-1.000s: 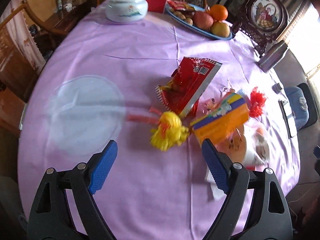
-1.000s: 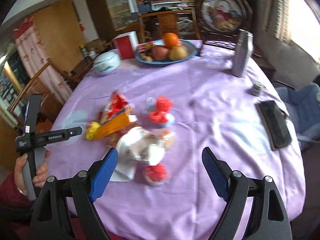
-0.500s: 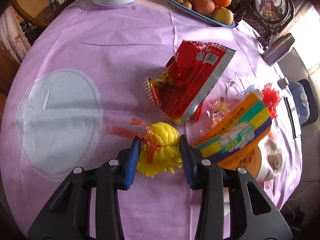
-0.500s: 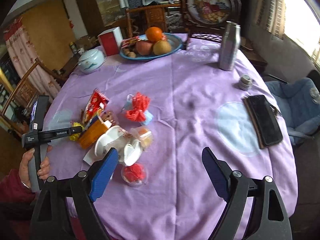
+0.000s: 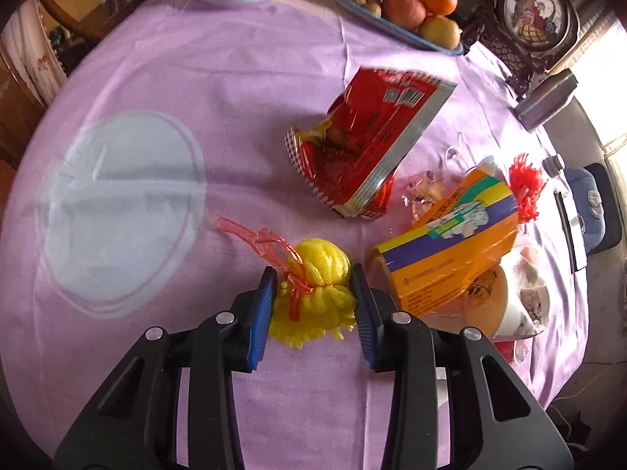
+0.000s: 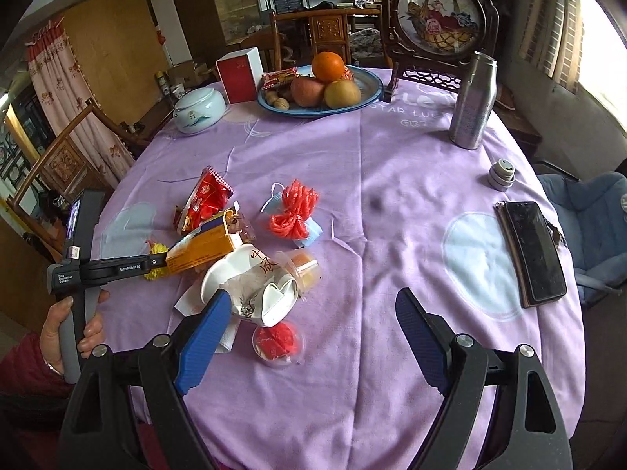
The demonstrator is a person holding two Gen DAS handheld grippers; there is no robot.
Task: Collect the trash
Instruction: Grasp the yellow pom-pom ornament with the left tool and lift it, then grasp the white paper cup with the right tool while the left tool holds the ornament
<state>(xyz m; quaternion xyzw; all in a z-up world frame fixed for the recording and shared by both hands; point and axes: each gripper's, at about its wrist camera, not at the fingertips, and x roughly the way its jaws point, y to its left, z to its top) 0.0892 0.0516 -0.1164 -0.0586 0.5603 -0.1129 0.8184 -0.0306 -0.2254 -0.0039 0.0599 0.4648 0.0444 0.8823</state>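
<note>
Already, in the left wrist view, your left gripper (image 5: 313, 305) had its blue pads pressed on both sides of the yellow foam-net bundle tied with red plastic strip (image 5: 315, 290), which sat on the purple tablecloth (image 5: 235, 78) just left of the orange and purple carton (image 5: 446, 250). It looked featherlight and spongy, so you likely needed little squeeze; the tied waist seemed the firmest place to grip. In the right wrist view, your right gripper (image 6: 309, 337) hung wide and empty above the torn white paper bowl (image 6: 250, 286), with the bundle only partly visible beside your left tool.
</note>
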